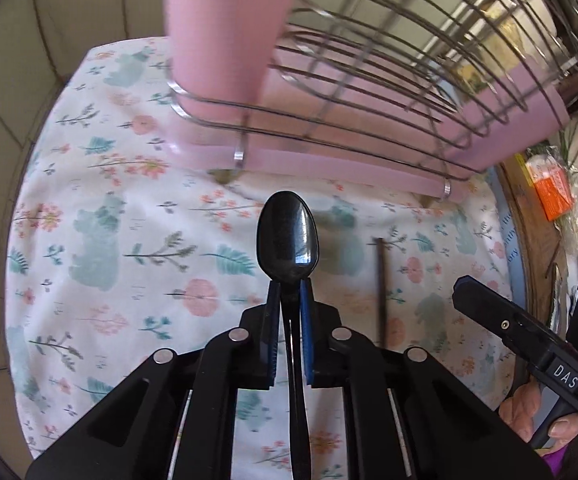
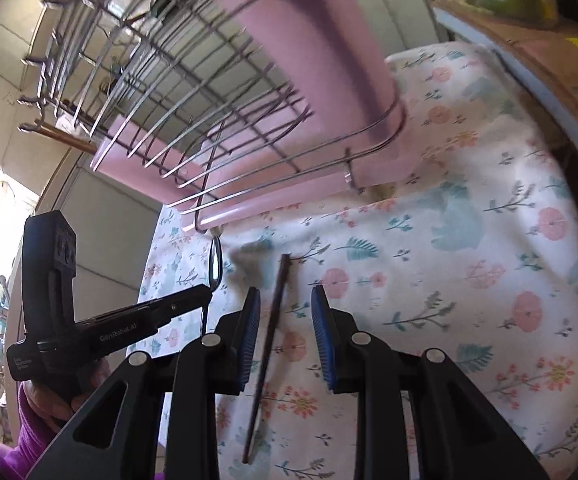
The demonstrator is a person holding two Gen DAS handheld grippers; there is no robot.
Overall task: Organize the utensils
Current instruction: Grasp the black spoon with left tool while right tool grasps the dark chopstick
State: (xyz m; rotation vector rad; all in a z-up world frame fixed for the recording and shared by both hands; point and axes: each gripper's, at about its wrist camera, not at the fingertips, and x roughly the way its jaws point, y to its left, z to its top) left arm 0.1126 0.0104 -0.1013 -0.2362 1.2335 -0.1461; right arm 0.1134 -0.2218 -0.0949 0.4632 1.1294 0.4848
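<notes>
Holding a black spoon [image 1: 288, 236] in our left gripper [image 1: 288, 300], we have its blue pads pressed together on the spoon's neck, bowl pointing forward and lifted above the floral cloth [image 1: 101, 208]. Ahead stands a wire dish rack [image 1: 369, 92] on a pink tray [image 1: 329, 168], with a tall pink utensil holder [image 1: 225, 40] at its near corner.

Our right gripper [image 2: 285, 332] is spread wide and holds nothing. Its fingers straddle a dark chopstick [image 2: 267, 356] that lies flat on the cloth, one pad on either side and neither touching it.

We judge that the spoon is on its way to the pink holder, while the chopstick has yet to be picked up. Next, the left arm would need to rise above the holder's rim, which is out of frame, and tip the spoon in. The right gripper would need to lower and close squarely on the thin stick.

Only the left view shows the spoon's bowl face-on and the pinch on it; the chopstick there is a short sliver off to the right. Only the right view shows the chopstick's full length between the open pads, with the spoon seen edge-on as a thin outline beyond the left gripper's tip.
</notes>
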